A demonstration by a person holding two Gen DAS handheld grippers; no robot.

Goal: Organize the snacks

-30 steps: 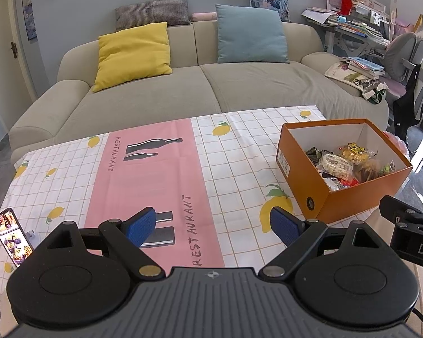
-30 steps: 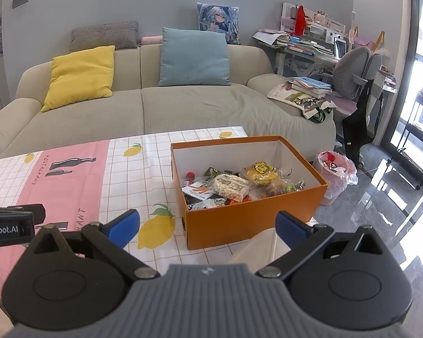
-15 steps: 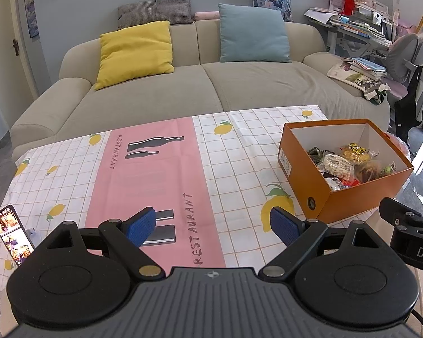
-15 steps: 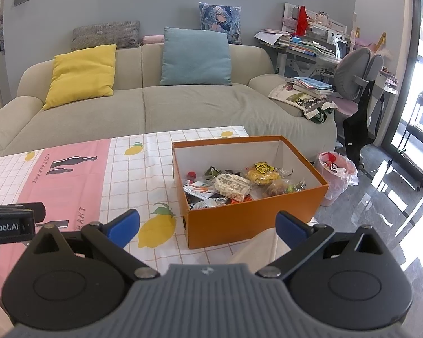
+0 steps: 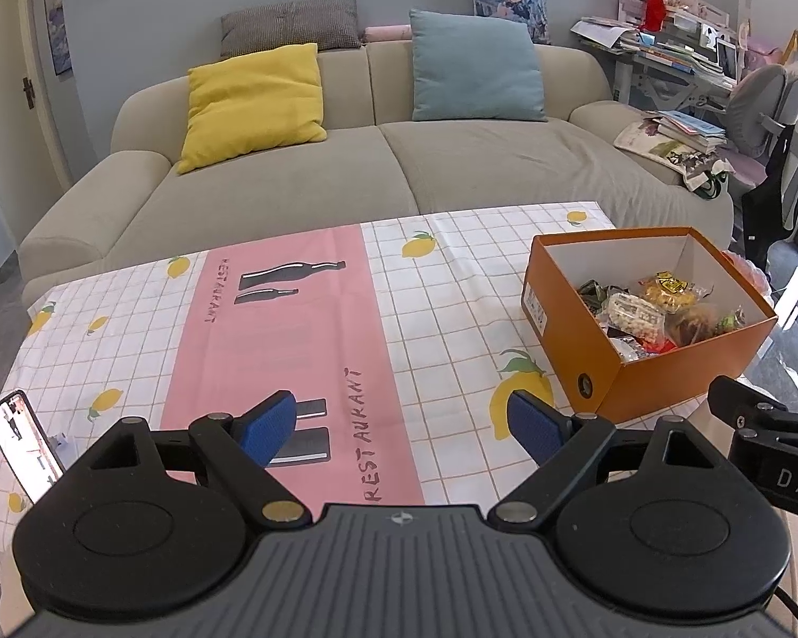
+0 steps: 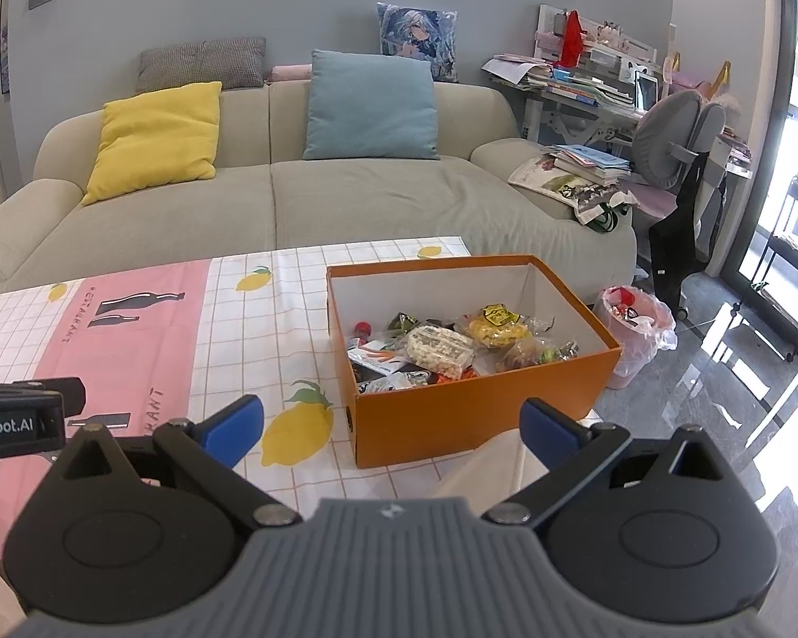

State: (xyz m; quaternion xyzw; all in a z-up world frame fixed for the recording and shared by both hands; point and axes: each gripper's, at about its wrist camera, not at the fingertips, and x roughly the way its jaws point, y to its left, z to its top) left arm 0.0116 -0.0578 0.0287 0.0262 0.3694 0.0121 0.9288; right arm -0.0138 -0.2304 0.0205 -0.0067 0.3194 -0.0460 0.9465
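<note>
Snacks [image 6: 441, 345] all sit heaped in the orange box [image 6: 452, 425] at the tablecloth's [image 5: 425, 329] right end, left gripper [image 5: 404, 428] and right gripper [image 6: 391, 428] both spread and empty, so you look either finished or due to reach in.

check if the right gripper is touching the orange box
Apart. The right wrist view shows the open right gripper held short of the orange box, with tablecloth visible between its left fingertip and the box.

Both views have shifted slightly since a second ago: the orange snack box [image 6: 484, 414] sits a little lower in each frame, showing more sofa [image 5: 399, 170]. The phone [image 5: 24, 446] screen now shows a different picture.
</note>
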